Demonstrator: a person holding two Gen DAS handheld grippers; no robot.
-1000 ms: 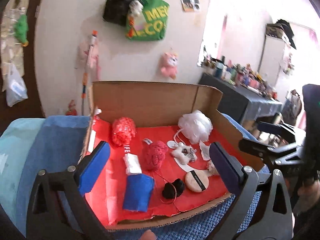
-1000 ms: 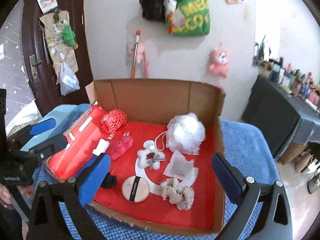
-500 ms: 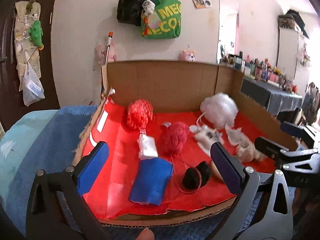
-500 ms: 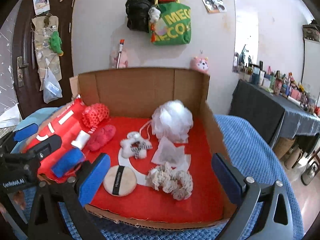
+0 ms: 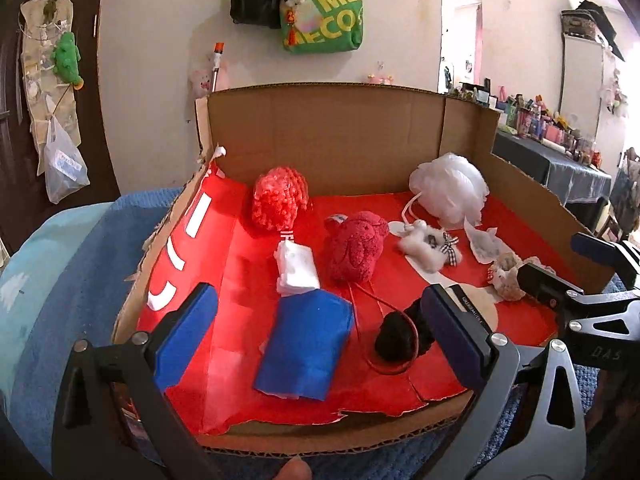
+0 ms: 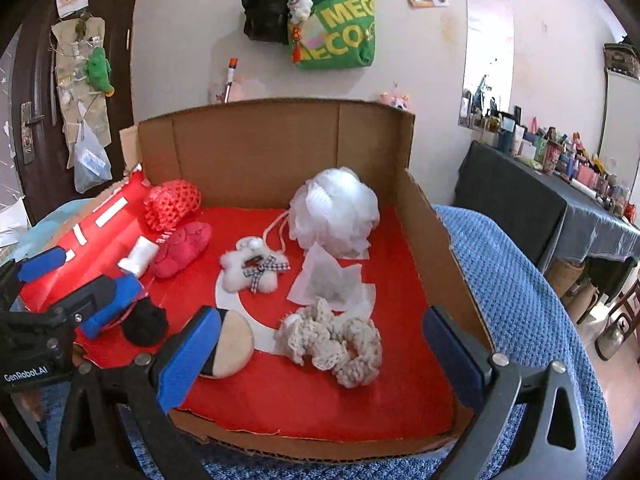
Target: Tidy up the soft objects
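Observation:
A cardboard box with a red lining holds soft things: a blue cloth, a white pad, a red net sponge, a red plush, a black scrunchie, a white bath pouf, a small white bear, a cream scrunchie, and a powder puff. My left gripper is open, low at the box's front over the blue cloth. My right gripper is open at the front edge, around the cream scrunchie.
The box sits on a blue blanket. A white tissue lies by the pouf. Bags hang on the wall behind. A dark table with small items stands at the right. A door is at the left.
Both grippers have come lower and closer to the box's front edge, so the objects look larger. Nothing in the box has moved. Both stay open.

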